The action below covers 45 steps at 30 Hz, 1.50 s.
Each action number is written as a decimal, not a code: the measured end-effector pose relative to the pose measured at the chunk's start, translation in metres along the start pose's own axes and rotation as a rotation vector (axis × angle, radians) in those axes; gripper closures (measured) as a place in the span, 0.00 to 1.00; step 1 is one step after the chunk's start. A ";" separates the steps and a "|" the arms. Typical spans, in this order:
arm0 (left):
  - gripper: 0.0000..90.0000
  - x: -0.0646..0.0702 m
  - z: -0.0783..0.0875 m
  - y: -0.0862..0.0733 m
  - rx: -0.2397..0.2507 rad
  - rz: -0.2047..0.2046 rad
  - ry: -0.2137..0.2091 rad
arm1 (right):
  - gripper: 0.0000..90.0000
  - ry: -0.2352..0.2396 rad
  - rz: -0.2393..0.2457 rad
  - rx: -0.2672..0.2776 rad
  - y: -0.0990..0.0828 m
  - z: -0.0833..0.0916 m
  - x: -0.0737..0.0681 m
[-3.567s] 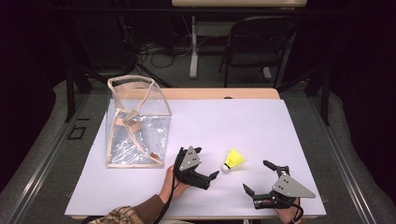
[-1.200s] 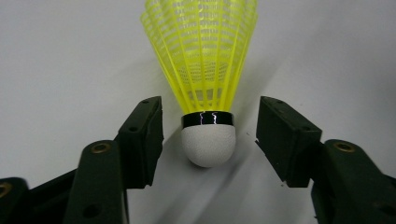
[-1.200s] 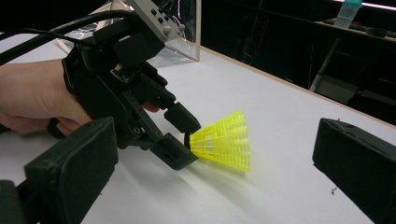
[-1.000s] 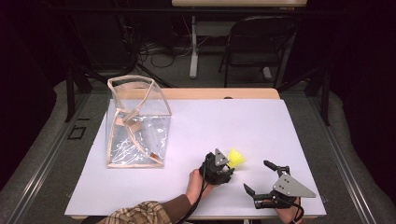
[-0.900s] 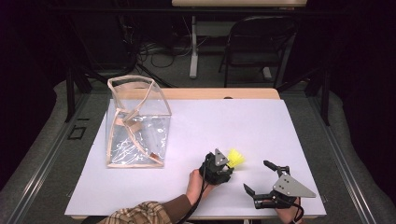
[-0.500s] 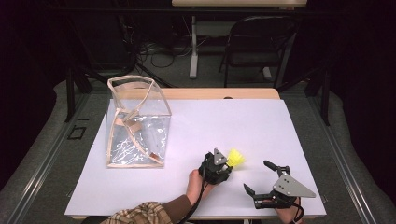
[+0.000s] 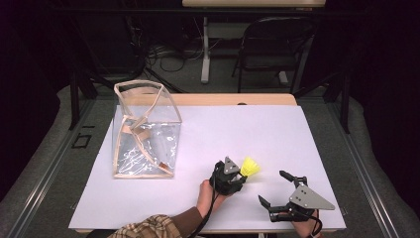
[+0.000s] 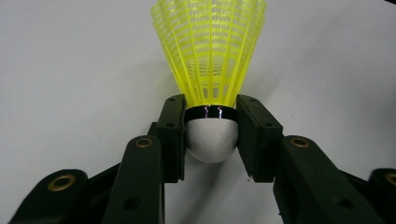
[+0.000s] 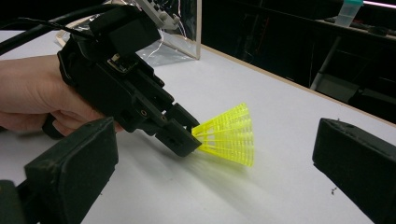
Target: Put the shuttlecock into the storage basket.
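- Left gripper [image 7: 239, 174]: clamped on the yellow shuttlecock [image 7: 250, 167]. In the left gripper view both pads press the white cork head [image 8: 212, 140] from either side, at the level of its black band.
- The jaws have just been closing on that head, which sits between them.
- The shuttlecock lies at the tip of the left gripper, its skirt [image 8: 208, 51] fanning straight out ahead of the jaws, away from the hand [image 7: 208, 194].
- In the right gripper view the skirt [image 9: 229, 135] rests low on the white table [image 9: 280, 140]; whether it touches the surface cannot be determined.
- Right gripper [image 7: 270, 187]: released, jaws standing wide apart with nothing between them; it sits near the left gripper, facing the shuttlecock.
- A clear bag [image 7: 144, 131] with tan edging stands well apart from the left gripper, on its outer side.
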<state>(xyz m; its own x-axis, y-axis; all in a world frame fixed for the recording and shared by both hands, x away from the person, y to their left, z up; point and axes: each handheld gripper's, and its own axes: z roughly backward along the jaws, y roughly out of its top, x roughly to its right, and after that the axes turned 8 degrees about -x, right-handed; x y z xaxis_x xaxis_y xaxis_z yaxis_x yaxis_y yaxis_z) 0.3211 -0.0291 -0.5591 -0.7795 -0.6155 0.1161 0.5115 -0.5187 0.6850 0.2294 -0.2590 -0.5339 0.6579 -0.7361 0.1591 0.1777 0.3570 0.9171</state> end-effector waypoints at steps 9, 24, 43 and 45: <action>0.72 -0.001 0.006 0.004 0.016 -0.017 -0.002 | 0.00 -0.002 -0.001 -0.002 0.000 -0.001 0.000; 0.72 0.000 0.016 0.014 0.051 -0.039 -0.020 | 0.00 -0.006 -0.002 -0.006 0.000 -0.001 0.000; 0.72 -0.002 0.034 0.028 0.090 -0.060 -0.028 | 0.00 -0.010 -0.003 -0.012 0.000 -0.001 0.000; 0.72 -0.001 0.035 0.029 0.093 -0.062 -0.029 | 0.00 -0.010 -0.005 -0.012 -0.001 -0.001 0.000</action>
<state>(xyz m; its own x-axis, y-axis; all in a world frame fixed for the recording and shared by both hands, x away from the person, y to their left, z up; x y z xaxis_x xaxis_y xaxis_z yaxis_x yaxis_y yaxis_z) 0.3239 -0.0228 -0.5143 -0.8196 -0.5656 0.0917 0.4274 -0.4970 0.7552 0.2301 -0.2585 -0.5348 0.6499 -0.7434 0.1579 0.1901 0.3602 0.9133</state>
